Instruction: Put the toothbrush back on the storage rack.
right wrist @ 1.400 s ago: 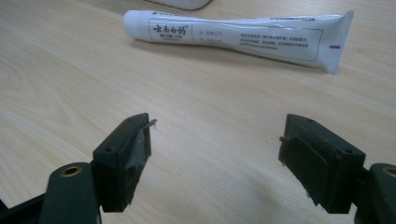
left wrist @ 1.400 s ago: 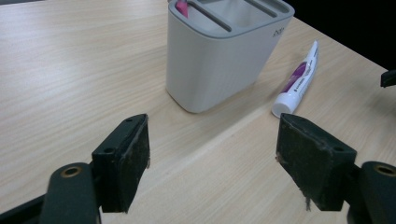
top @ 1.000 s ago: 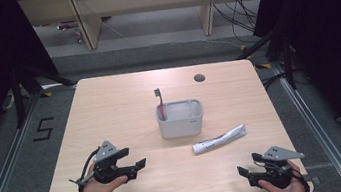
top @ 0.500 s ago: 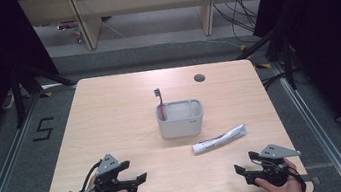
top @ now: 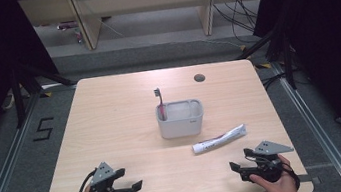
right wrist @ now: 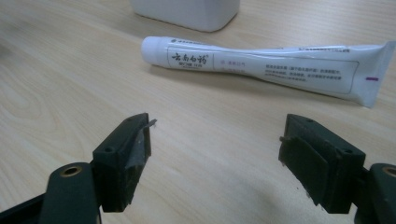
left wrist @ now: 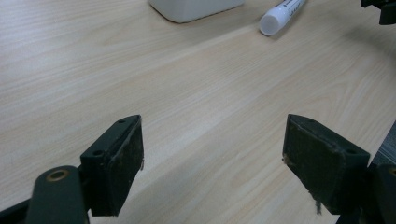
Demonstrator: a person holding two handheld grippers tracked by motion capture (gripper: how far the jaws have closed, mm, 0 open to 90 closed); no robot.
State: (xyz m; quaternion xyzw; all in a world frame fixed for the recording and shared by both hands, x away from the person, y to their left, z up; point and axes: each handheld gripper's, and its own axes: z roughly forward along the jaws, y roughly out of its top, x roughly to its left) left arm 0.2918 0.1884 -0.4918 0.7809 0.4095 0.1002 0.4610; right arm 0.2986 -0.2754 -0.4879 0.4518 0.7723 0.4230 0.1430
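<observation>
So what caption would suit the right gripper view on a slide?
Open fingers hover above the wooden table, facing a white toothpaste tube lying flat.

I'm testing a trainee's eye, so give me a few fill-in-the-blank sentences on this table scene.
1. The toothbrush stands in the white ____.
2. The toothpaste tube lies ____ on the table.
3. The right hand-held gripper has its jaws ____.

Missing words: holder; flat; open

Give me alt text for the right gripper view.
A white toothpaste tube lies flat on the wooden table, just beyond the open, empty right gripper. Behind the tube stands the base of a white holder.
</observation>
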